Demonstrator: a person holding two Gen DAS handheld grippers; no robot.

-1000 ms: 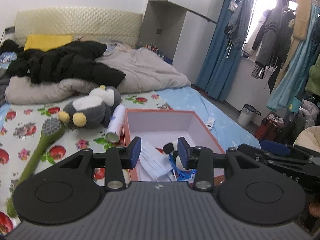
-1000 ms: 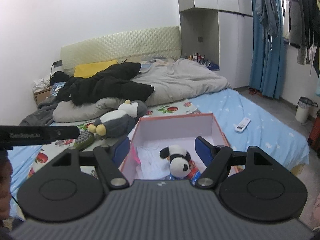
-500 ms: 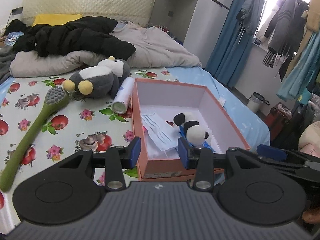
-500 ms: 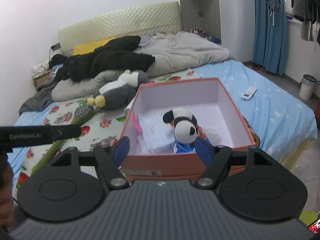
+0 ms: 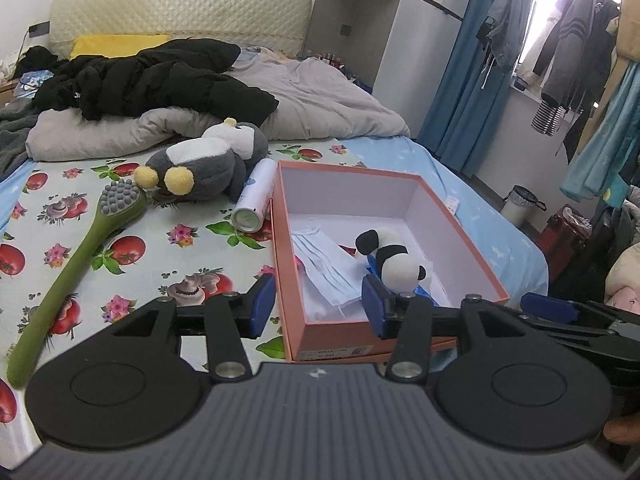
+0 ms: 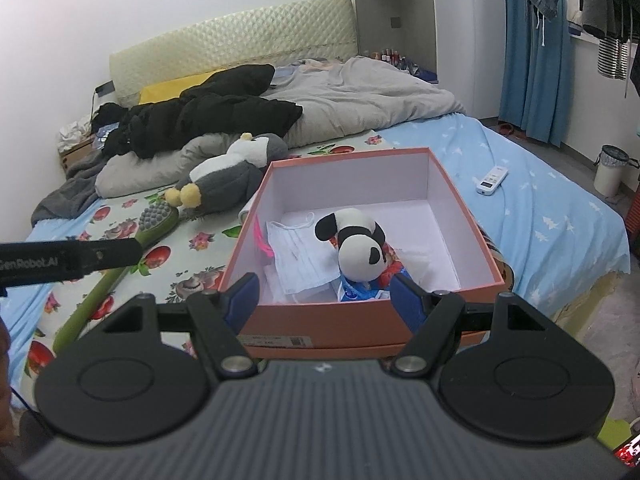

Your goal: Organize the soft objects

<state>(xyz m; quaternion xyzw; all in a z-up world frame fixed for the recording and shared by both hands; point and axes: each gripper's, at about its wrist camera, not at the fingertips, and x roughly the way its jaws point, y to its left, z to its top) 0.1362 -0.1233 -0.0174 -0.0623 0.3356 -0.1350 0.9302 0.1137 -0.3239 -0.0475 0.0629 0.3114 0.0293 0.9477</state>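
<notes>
An open orange box (image 5: 384, 184) (image 6: 348, 326) sits on the bed. Inside lie a small panda plush (image 5: 394, 258) (image 6: 358, 242), a face mask (image 5: 326, 258) (image 6: 296, 258) and a blue packet (image 6: 354, 290). A grey penguin plush (image 5: 202, 164) (image 6: 228, 174) lies on the fruit-print sheet left of the box. My left gripper (image 5: 318, 306) is open and empty, held above the box's near left corner. My right gripper (image 6: 324, 298) is open and empty, held above the box's near wall.
A green long-handled brush (image 5: 76, 256) (image 6: 154, 220) and a white spray can (image 5: 254, 198) lie left of the box. A black jacket (image 5: 148, 78) and grey duvet (image 5: 320, 100) cover the bed's far end. A remote (image 6: 492, 179) lies on the blue sheet.
Both grippers have risen and pulled back from the box, so its near wall and whole inside now show. Both stay open and empty.
</notes>
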